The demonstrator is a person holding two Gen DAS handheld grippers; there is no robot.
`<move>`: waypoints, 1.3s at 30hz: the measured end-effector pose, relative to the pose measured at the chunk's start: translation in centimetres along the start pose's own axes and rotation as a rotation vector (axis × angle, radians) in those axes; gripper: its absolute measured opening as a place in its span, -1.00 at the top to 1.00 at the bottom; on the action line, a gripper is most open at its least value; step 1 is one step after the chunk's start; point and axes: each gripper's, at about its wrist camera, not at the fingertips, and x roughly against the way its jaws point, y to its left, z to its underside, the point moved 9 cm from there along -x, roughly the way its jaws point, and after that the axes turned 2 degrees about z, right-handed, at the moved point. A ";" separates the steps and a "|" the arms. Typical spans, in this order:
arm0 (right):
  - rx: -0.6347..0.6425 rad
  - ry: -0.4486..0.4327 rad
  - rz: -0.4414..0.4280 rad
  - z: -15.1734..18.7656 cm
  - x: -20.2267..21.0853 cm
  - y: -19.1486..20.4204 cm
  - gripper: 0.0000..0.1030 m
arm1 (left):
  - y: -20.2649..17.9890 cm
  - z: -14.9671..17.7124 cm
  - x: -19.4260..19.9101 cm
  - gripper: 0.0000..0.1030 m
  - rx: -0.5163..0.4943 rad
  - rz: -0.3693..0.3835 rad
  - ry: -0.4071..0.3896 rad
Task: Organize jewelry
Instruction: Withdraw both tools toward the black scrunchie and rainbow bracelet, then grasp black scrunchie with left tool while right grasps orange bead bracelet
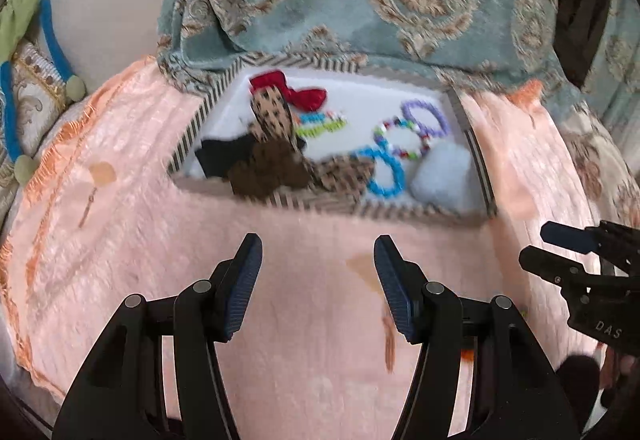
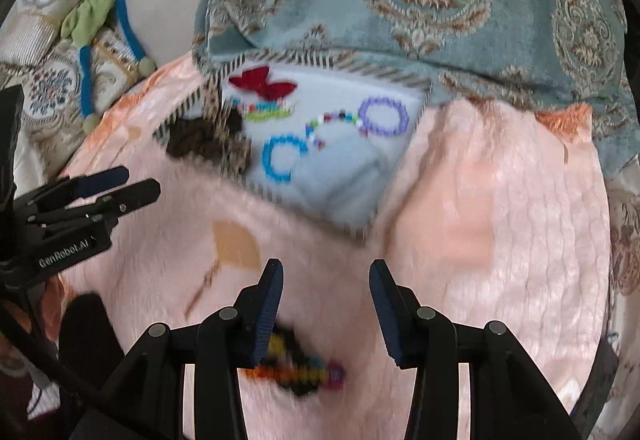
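Observation:
A white tray with a striped rim (image 1: 187, 138) lies on a pink blanket (image 1: 132, 176). It holds a red bow (image 1: 304, 90), brown dotted bows (image 1: 272, 120), a blue bead bracelet (image 1: 386, 170), a purple one (image 1: 426, 118) and a multicoloured one (image 1: 400, 138). My left gripper (image 1: 318, 240) hangs open over the blanket in front of the tray, nothing between its fingers. The right wrist view shows the same tray (image 2: 376, 74) and my right gripper (image 2: 326, 264), open and empty. A multicoloured beaded piece (image 2: 300, 366) lies on the blanket beneath it, partly hidden by the left finger.
A pale blue soft pad (image 1: 444, 176) sits in the tray's right corner. A teal patterned cushion (image 1: 360, 0) rises behind the tray. A green and blue cord toy (image 2: 96, 12) lies at the left. Each gripper shows at the other view's edge: right (image 1: 538, 242), left (image 2: 140, 179).

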 end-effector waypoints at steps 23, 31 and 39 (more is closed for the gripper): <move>-0.064 0.071 -0.047 7.3 0.7 -2.2 0.17 | -9.2 6.0 -3.5 -0.26 -0.105 0.252 0.191; -0.060 0.066 -0.059 7.1 0.8 -1.7 0.17 | -8.8 6.1 -4.8 0.87 -0.131 0.217 0.186; -0.006 0.064 -0.082 6.2 -0.1 0.6 0.17 | -2.7 5.0 -2.7 0.91 -0.016 0.178 0.129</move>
